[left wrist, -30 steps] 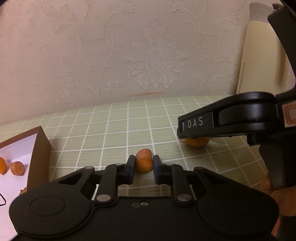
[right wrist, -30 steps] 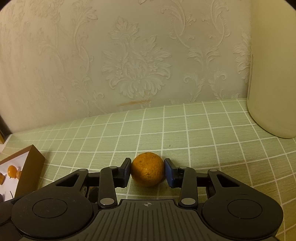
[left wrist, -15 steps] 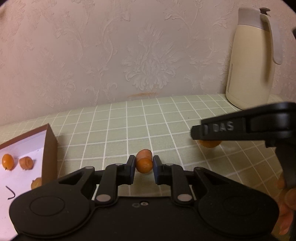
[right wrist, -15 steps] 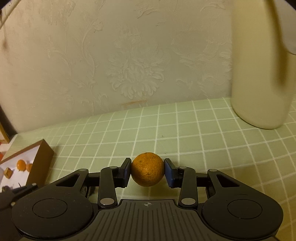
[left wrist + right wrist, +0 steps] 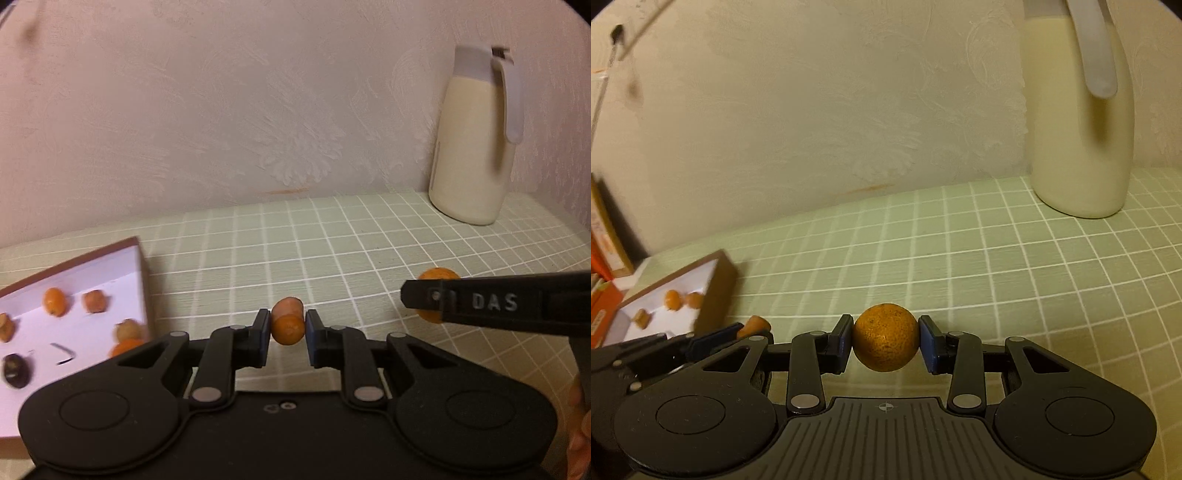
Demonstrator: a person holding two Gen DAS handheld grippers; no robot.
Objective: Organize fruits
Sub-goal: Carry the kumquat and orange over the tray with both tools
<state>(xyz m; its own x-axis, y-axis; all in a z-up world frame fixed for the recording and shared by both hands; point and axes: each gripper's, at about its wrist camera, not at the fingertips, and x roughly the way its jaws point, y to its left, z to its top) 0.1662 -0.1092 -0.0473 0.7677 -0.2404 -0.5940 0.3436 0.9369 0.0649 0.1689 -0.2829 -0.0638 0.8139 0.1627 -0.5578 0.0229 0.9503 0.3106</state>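
The table point(image 5: 369, 236), covered with a pale green cloth with a white grid, fills the lower half of both views, and behind it stands a wall point(image 5: 221, 110) with embossed wallpaper. At the upper right of both frames a cream thermos jug point(image 5: 471, 147) with a grey handle stands upright on the cloth near the wall. At the left edge of the left wrist view lies a brown box point(image 5: 142, 280) with a white inside, and several small orange and brown fruit pieces point(image 5: 55, 301) lie in it, well apart from each other. In the right wrist view, the right gripper point(image 5: 885, 341) pinches a round orange point(image 5: 885, 341) at the lower centre of the frame; it is a ball, so no long axis can be told. In the left wrist view, the left gripper point(image 5: 287, 334) is pressed on a small oblong orange fruit point(image 5: 287, 323) at the lower centre; its long axis runs away from the camera, toward the wall, and slightly up in the frame. Both fruits are held above the cloth, to the right of the box.
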